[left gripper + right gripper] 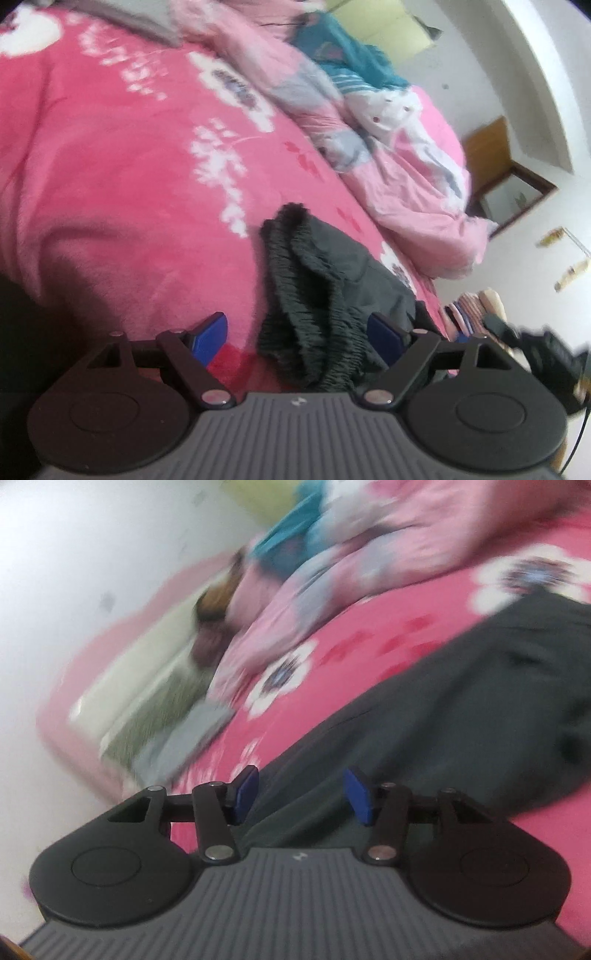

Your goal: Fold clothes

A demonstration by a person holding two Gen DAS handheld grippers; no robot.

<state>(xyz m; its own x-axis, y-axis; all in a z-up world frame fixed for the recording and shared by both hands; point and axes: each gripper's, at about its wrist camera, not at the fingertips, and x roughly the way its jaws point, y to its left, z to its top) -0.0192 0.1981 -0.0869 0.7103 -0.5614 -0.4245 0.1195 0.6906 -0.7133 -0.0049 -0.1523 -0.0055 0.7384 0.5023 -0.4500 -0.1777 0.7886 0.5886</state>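
Note:
A dark grey garment with a gathered elastic waistband (314, 295) lies on the pink flowered blanket (110, 166). My left gripper (297, 338) stands open, its blue pads wide apart on either side of the waistband and clear of the cloth. In the blurred right wrist view the same dark garment (424, 716) spreads flat across the blanket (388, 635). My right gripper (303, 797) hangs open above the cloth's edge, with nothing pressed between its blue pads.
A rumpled pale pink quilt (406, 173) and a teal cloth (343, 59) lie along the bed's far side. A folded grey piece (184, 738) and a pale green pillow (147, 672) rest near the white wall (55, 590). A wooden frame (517, 184) is by the wall.

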